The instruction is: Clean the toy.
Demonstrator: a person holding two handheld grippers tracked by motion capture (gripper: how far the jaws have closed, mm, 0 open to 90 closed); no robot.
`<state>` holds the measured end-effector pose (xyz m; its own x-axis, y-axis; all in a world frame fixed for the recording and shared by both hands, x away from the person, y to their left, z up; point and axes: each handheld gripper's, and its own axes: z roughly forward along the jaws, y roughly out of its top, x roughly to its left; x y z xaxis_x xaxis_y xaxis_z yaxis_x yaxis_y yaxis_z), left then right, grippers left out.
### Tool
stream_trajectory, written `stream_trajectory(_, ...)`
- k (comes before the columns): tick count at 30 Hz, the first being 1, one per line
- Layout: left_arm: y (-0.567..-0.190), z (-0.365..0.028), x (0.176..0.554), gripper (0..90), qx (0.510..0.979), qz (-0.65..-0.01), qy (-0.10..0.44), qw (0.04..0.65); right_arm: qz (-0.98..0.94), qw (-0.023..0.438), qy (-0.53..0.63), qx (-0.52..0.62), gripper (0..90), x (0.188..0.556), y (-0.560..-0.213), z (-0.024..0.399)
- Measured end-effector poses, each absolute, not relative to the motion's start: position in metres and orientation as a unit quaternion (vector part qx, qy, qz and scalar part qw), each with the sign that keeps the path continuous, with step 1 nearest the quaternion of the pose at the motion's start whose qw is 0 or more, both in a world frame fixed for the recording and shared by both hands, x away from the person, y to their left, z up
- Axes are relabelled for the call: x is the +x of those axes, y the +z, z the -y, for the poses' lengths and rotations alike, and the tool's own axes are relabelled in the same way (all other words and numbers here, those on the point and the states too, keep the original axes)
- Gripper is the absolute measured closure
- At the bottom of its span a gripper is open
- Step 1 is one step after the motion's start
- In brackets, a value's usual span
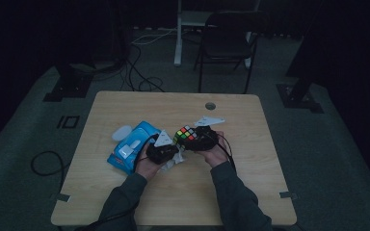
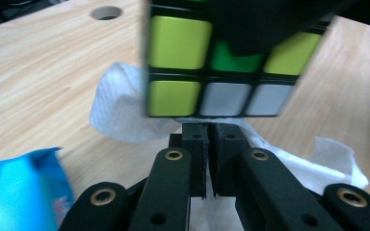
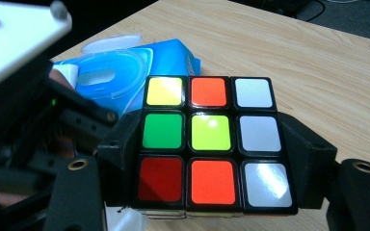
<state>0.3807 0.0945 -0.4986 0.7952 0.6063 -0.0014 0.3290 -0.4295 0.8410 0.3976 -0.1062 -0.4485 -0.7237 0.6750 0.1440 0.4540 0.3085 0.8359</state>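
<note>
So the right gripper (image 3: 212, 159) had its two black jaws clamped on opposite sides of the puzzle cube (image 3: 212, 139), holding it up just above the wooden table (image 1: 250, 144). In the right gripper view the cube's facing side showed yellow, orange and white across the top row, green, yellow-green and white in the middle, red, orange and white at the bottom.

The left gripper (image 2: 207, 139) sat right under the cube's lower edge, jaws pressed together on a white wipe (image 2: 120, 106). The wipe looked pinched between the tips, though that spot was a bit blurry, and the rest of it spread out on the table below the cube.

A blue wipe pack (image 1: 130, 147) with its flip lid open lay just beside the left hand (image 1: 147, 166), near the middle of the table.
</note>
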Motion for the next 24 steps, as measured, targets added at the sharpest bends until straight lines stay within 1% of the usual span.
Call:
stream_trajectory(5,-0.495,-0.102,0.384,87.2,0.823,-0.302,0.171,0.450,-0.800,0.118,0.472,0.351,34.0,0.397,-0.448,0.106)
stream_trajectory(8,-0.495,-0.101,0.384,87.2,0.821,-0.305,0.172,0.451,-0.800,0.119,0.472,0.350,33.9,0.397,-0.447,0.106)
stream_trajectory(14,-0.497,-0.094,0.380,87.2,0.826,-0.291,0.157,0.456,-0.798,0.120,0.474,0.352,34.0,0.397,-0.447,0.106)
stream_trajectory(19,-0.502,-0.079,0.370,87.2,0.843,-0.256,0.147,0.450,-0.798,0.118,0.473,0.354,33.9,0.398,-0.448,0.105)
stream_trajectory(24,-0.502,-0.083,0.373,87.1,0.838,-0.267,0.146,0.453,-0.799,0.119,0.472,0.354,34.0,0.397,-0.450,0.107)
